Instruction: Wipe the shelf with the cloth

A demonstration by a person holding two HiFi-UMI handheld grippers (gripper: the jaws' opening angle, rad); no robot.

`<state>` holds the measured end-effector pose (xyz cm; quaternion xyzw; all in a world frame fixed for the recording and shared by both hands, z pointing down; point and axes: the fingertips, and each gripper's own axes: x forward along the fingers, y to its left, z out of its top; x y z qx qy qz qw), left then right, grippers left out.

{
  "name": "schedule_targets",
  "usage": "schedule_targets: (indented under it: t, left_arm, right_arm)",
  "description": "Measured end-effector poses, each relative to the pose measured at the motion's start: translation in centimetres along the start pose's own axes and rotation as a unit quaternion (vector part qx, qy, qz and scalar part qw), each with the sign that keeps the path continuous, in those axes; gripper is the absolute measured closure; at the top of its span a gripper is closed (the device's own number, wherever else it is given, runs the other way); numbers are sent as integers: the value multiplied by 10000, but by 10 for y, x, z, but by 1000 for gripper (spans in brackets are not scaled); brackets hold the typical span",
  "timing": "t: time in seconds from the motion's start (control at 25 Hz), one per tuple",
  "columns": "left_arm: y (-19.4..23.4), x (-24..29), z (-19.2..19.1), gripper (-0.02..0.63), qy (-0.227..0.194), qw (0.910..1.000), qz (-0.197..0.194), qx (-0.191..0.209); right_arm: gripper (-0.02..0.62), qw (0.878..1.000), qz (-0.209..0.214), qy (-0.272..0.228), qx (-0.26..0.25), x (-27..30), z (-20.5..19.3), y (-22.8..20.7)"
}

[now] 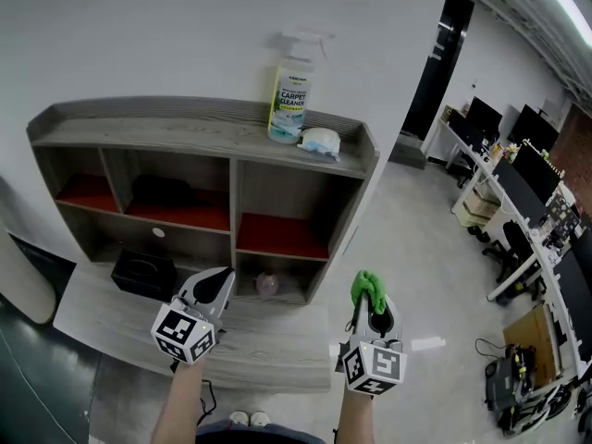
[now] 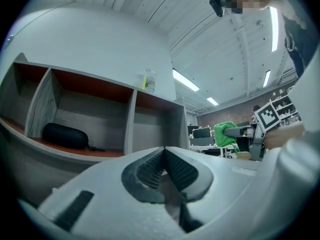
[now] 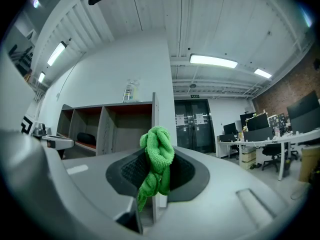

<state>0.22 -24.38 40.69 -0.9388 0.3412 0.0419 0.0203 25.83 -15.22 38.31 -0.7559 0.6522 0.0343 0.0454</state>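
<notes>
Cloth gripped, wiping not yet begun.
The right gripper [image 1: 372, 302] pinches the bunched green cloth [image 1: 368, 288] in front of the shelf [image 1: 185, 133], apart from it and below its top board. The left gripper [image 1: 215, 286], jaws pressed together on nothing, hangs before the shelf's lower left. The cloth touches no board, so all the wiping seems left, including around the spray bottle [image 1: 290, 100] on the shelf's top.

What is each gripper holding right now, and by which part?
The right gripper pinches the bunched green cloth around its middle; the left gripper is shut on nothing.
</notes>
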Motion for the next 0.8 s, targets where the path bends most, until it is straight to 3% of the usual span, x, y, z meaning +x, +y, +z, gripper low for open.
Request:
schedule_targets:
  t: [0.8]
  left_arm:
    - [0,-4,-4,607,50,10000,0,-58]
  right_arm:
    - [497,9996,217,141,75,2,-9,11]
